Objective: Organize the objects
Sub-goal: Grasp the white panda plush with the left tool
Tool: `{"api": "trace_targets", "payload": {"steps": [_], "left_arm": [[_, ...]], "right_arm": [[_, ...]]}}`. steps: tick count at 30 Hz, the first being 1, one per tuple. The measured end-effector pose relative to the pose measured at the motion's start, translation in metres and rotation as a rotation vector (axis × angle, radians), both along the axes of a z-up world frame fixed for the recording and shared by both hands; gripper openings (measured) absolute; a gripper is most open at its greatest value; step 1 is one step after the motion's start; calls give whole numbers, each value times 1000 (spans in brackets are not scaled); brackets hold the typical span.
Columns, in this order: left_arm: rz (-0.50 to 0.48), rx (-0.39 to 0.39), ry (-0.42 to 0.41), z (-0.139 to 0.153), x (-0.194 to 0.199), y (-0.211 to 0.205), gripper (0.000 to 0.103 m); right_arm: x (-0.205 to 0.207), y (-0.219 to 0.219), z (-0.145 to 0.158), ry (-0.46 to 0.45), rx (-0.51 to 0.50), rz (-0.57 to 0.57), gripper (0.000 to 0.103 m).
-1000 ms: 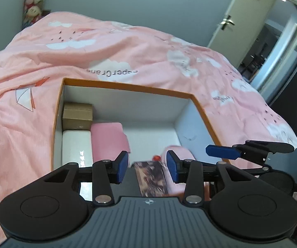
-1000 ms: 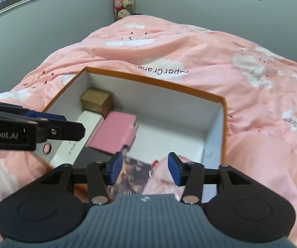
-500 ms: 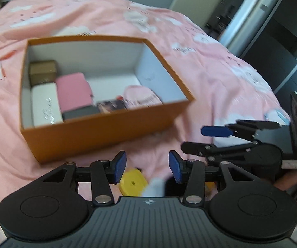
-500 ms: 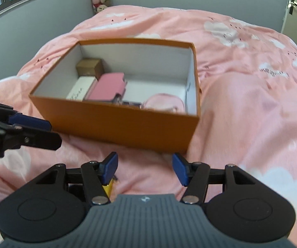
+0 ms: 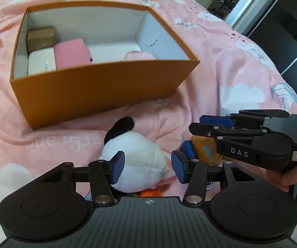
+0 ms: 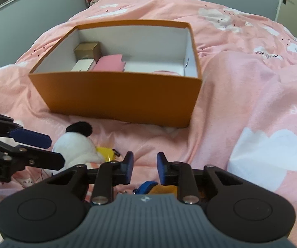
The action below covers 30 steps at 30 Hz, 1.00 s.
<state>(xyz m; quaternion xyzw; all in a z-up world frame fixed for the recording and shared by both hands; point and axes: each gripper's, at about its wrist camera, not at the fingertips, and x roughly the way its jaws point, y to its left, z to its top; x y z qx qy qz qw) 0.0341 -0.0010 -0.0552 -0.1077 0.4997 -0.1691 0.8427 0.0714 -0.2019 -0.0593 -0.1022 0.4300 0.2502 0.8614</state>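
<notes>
White plush toy (image 5: 137, 161) sits between my opening left claw (image 5: 147, 166), untouched, while my right claw (image 6: 143, 168) narrows on nothing, orange box (image 6: 123, 97) lying beyond both.

The left gripper (image 5: 146, 167) pointed steeply downward, its jaws opening. The right gripper (image 6: 143, 168) pointed likewise, its jaws closing on nothing.
</notes>
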Motion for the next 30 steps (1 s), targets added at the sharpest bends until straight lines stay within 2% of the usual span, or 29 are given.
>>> {"api": "trace_targets", "payload": {"steps": [11, 14, 16, 24, 27, 30], "left_arm": [[144, -27, 47, -19, 4, 20, 58], [163, -43, 47, -19, 4, 24, 55], [177, -51, 50, -19, 5, 27, 50], [215, -154, 78, -21, 8, 40, 50], [247, -163, 126, -27, 9, 44, 51], [238, -154, 104, -21, 7, 42, 51]], "right_arm": [[-4, 19, -20, 45, -60, 88, 24], [-3, 21, -23, 39, -71, 94, 23], [-2, 22, -22, 31, -75, 92, 22], [2, 27, -16, -5, -67, 97, 20], [3, 30, -18, 4, -71, 114, 20], [3, 31, -20, 13, -74, 122, 20]]}}
